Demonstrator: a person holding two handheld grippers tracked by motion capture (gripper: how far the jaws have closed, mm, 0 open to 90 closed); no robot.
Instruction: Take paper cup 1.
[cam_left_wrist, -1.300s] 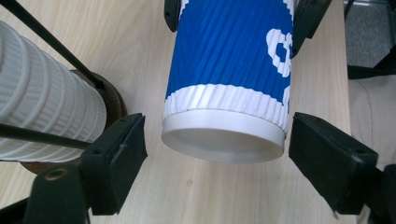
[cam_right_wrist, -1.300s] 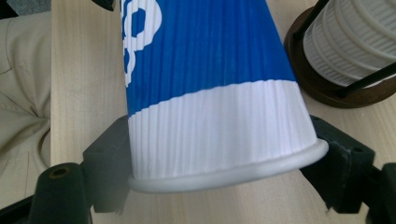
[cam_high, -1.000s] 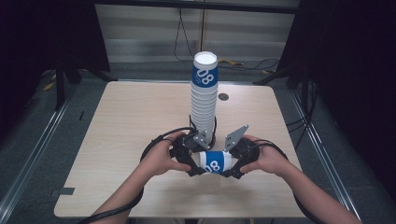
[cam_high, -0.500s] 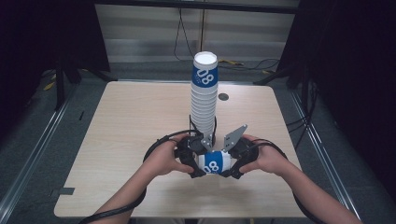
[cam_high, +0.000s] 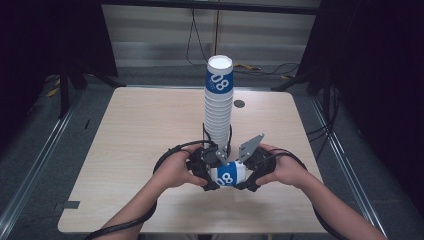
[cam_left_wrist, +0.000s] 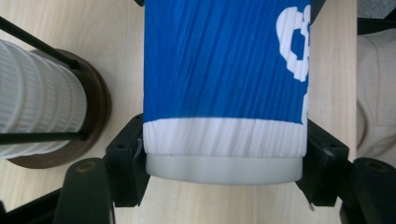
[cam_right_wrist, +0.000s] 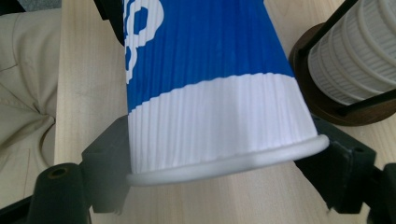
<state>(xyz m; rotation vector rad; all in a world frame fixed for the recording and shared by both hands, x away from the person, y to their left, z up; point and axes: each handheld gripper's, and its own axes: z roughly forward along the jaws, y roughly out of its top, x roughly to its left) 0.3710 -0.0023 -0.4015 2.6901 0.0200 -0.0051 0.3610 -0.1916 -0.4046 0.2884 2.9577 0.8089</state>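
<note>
A blue and white cup (cam_high: 228, 174) lies on its side just above the near edge of a wooden table (cam_high: 125, 150), held between two grippers. The left gripper (cam_high: 203, 172), whose jaws have just been closing, clamps the cup's base end, and the right gripper (cam_high: 250, 175) clamps its rim end. Just behind stands a tall stack (cam_high: 218, 107) of cups in a holder (cam_left_wrist: 95, 109).
</note>
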